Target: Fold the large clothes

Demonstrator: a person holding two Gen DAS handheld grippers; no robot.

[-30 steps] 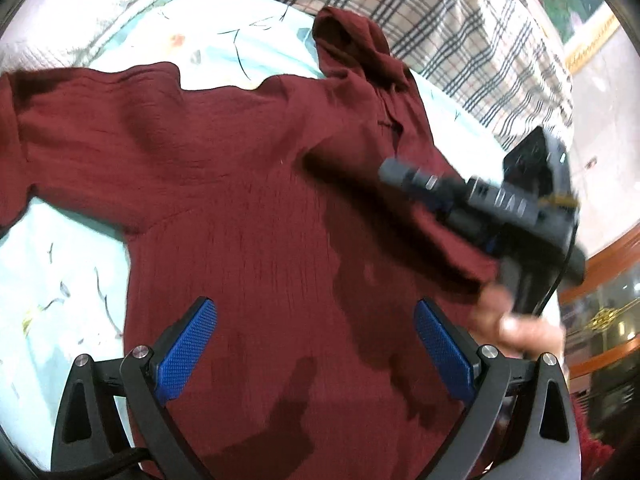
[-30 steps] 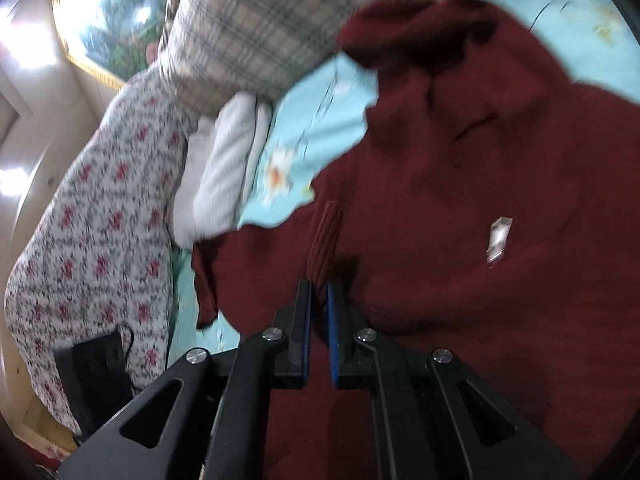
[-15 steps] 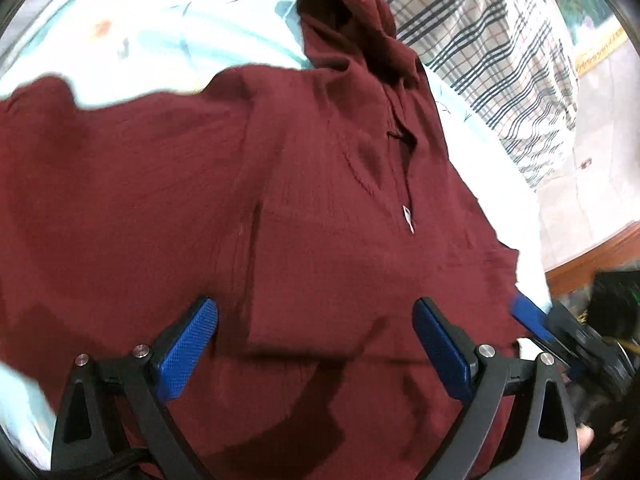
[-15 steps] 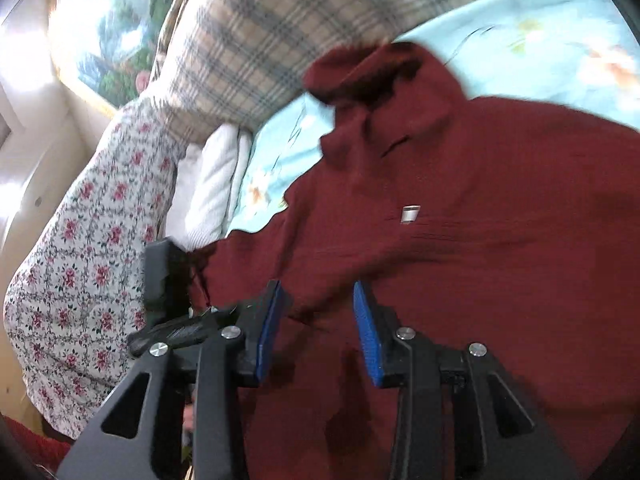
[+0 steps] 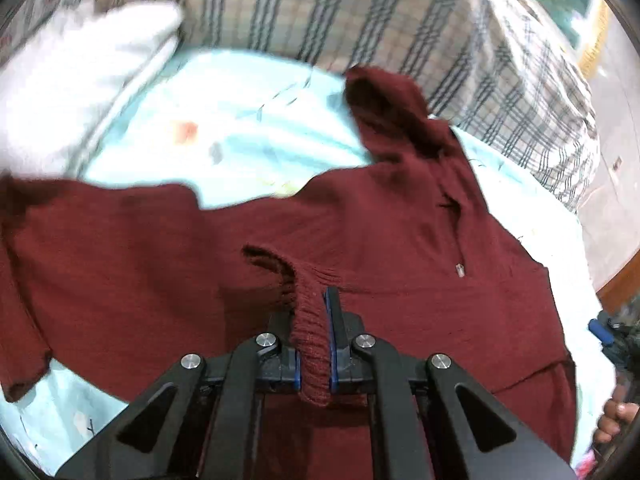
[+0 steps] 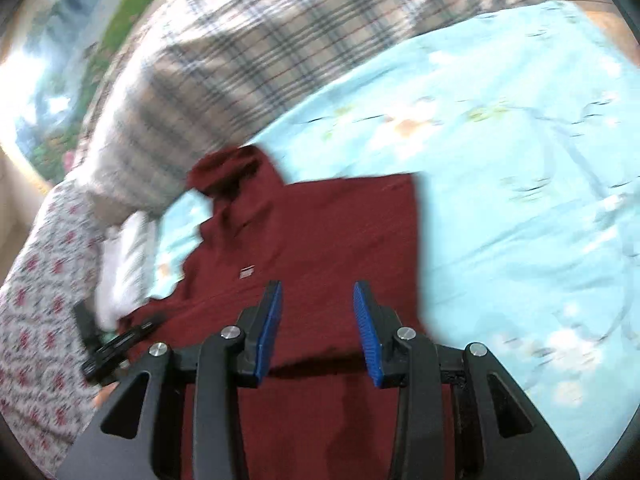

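The left tongs are clamped on a ribbed cuff of the maroon hooded sweater, low centre of frame. The right tongs stand apart above the sweater's body. Only the right view shows its straight folded edge and bare blue bedsheet at frame right; the plaid pillow bounds the top.
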